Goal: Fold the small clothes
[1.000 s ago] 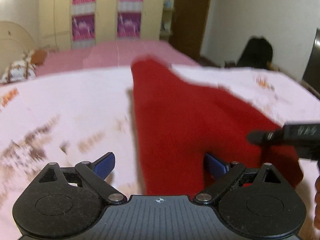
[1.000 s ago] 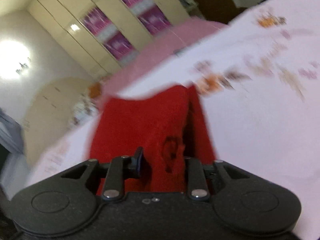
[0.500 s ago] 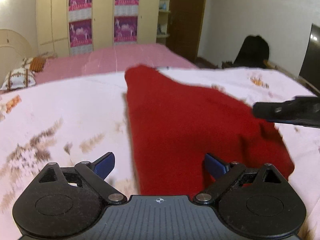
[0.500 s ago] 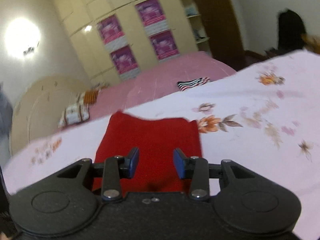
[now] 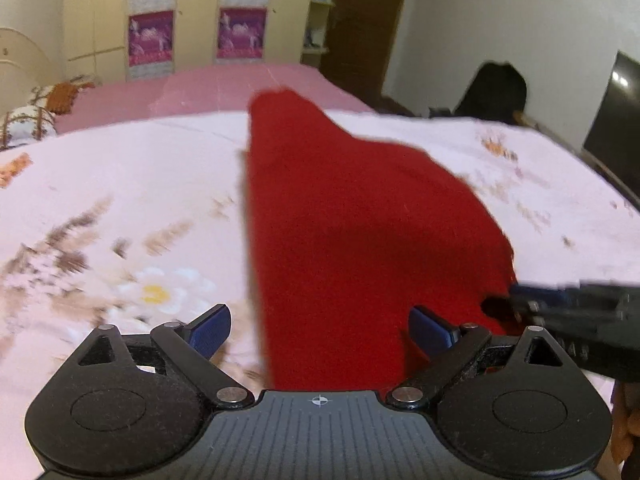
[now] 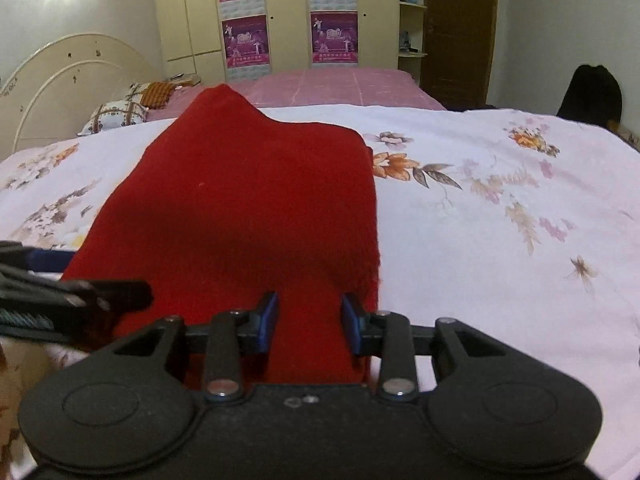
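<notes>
Since the red, fuzzy knitted garment lies spread on the near part of the floral white bedsheet, it looks soft, light and limp. Near corners suit gripping. Left tongs gape wide; right tongs are closing, cloth between them, unpinched.

A home bedroom. Shown by a bed spread with a pale floral sheet, a pink mattress beyond it, an arched cream headboard, patterned pillows, a cream built-in wardrobe with purple posters on its doors, a dark wooden door, and a dark screen at the wall.
</notes>
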A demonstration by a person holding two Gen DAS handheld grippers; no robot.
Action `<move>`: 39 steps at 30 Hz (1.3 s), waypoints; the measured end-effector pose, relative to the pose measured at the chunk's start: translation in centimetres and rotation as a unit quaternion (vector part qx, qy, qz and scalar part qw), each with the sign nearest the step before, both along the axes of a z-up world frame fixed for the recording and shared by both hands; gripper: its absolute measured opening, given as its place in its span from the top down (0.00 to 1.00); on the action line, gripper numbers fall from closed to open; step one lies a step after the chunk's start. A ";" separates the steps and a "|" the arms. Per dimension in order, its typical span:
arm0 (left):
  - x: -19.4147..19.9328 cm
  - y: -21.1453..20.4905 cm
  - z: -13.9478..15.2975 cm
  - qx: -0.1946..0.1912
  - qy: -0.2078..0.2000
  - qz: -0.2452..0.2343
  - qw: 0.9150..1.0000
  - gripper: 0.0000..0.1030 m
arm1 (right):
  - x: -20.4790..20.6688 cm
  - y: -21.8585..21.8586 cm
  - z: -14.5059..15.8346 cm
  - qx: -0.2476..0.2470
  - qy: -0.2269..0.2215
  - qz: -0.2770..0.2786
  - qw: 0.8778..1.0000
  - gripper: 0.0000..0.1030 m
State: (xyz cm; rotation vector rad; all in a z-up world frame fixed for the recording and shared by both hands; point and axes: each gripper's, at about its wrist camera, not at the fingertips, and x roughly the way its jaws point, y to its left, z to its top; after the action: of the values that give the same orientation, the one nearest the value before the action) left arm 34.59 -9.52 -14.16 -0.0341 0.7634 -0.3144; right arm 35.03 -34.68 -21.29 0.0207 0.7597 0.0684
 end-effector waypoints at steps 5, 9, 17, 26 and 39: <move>1.7 1.9 2.4 -0.009 -0.033 0.037 0.999 0.07 | -0.4 0.3 2.7 0.022 -0.013 0.004 1.000 0.66; 4.5 1.8 2.8 -0.007 -0.037 0.046 0.998 0.07 | 2.0 0.2 5.1 0.055 -0.044 -0.006 0.997 0.64; 10.6 -1.6 -0.2 0.011 0.005 0.030 0.999 0.08 | 9.7 1.6 4.2 0.026 -0.053 -0.014 0.998 0.64; 12.0 -0.7 -2.4 -0.066 0.043 0.038 0.996 0.07 | 11.0 -0.3 0.8 0.029 -0.019 -0.009 0.999 0.61; 17.2 -1.6 -3.9 -0.044 0.039 0.070 0.996 0.07 | 16.1 0.3 -1.1 0.017 -0.031 -0.018 0.999 0.52</move>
State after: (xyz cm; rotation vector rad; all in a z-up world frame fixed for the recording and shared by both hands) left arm 51.77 -11.12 -18.05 -0.1828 0.8191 -0.2137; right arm 51.17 -34.39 -22.44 0.0645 0.6965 0.0482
